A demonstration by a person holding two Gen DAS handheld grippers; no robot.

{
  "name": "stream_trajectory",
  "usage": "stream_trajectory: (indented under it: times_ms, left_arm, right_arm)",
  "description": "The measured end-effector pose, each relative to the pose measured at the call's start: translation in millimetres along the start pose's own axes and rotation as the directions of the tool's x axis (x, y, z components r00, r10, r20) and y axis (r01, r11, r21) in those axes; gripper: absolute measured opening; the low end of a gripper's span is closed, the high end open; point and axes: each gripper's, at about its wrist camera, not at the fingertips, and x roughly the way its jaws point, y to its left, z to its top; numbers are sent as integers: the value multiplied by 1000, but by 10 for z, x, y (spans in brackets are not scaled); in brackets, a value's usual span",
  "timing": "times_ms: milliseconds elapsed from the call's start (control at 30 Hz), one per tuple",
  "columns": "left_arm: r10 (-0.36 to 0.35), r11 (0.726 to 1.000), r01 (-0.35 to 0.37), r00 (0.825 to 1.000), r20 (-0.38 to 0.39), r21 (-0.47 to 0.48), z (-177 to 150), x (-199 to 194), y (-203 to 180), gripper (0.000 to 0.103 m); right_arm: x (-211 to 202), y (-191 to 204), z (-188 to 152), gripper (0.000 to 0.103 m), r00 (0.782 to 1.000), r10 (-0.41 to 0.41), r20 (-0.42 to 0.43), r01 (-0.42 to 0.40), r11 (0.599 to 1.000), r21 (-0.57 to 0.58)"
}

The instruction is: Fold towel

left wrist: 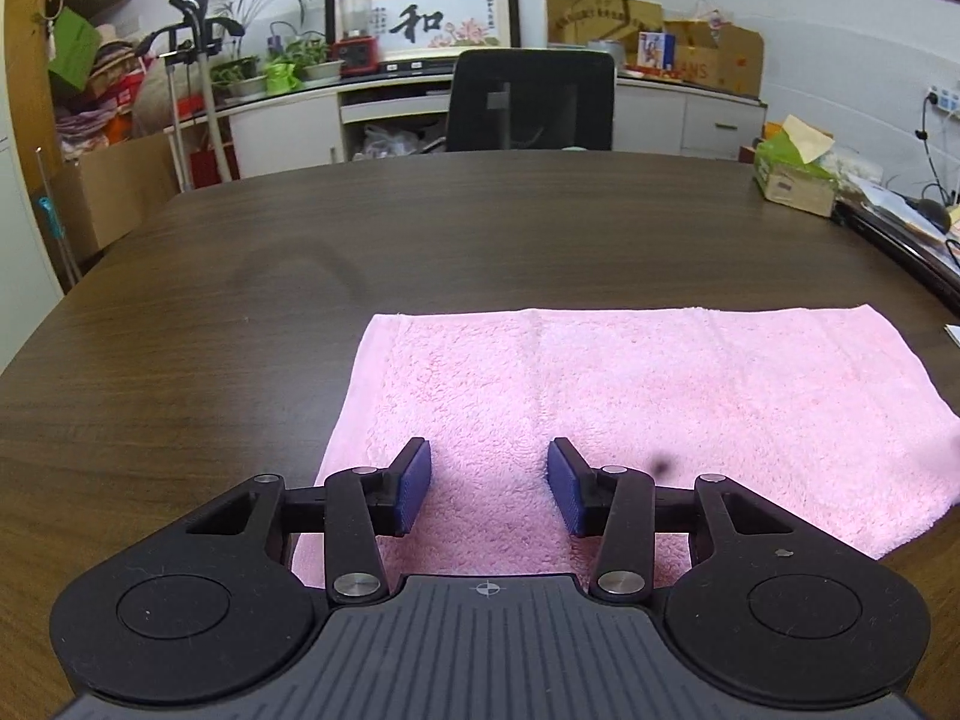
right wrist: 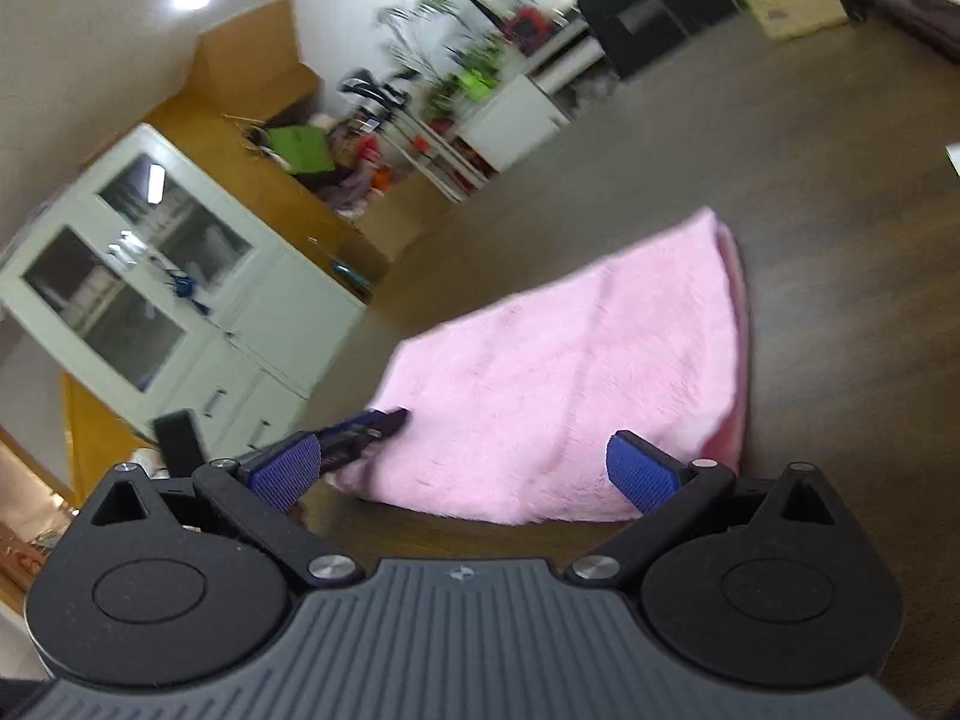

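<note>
A dark wood-grain tabletop [left wrist: 420, 228] carries a pink towel [left wrist: 630, 408], folded flat near its near edge. A green tissue box [left wrist: 792, 174] sits by the far right edge.

Pink towel [left wrist: 630, 414], dark brown table [left wrist: 420, 228]

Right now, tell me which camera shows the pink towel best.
The left wrist camera. There the towel lies sharp and flat on the table, its far edge and both far corners visible. The right wrist camera shows it tilted and blurred, though its doubled layers show along the right edge.
</note>
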Motion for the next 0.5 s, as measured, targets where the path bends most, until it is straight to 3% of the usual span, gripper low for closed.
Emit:
stream_trajectory:
  times_ms: [167,300,500]
  left_arm:
    - [32,999,-32,999,7,-20,-54,-54,-11,47]
    - [46,999,-46,999,6,-23,-66,-77,-32,48]
    - [41,998,-41,999,-5,-39,-43,-82,-27,50]
  right_arm:
    - [-25,-102,81,102,1000,24,-5,-23,995,96]
    - [-171,-68,43,103,997,73,29,-76,994,84]
    - [-71,-106,48,102,1000,5,-26,-3,997,83]
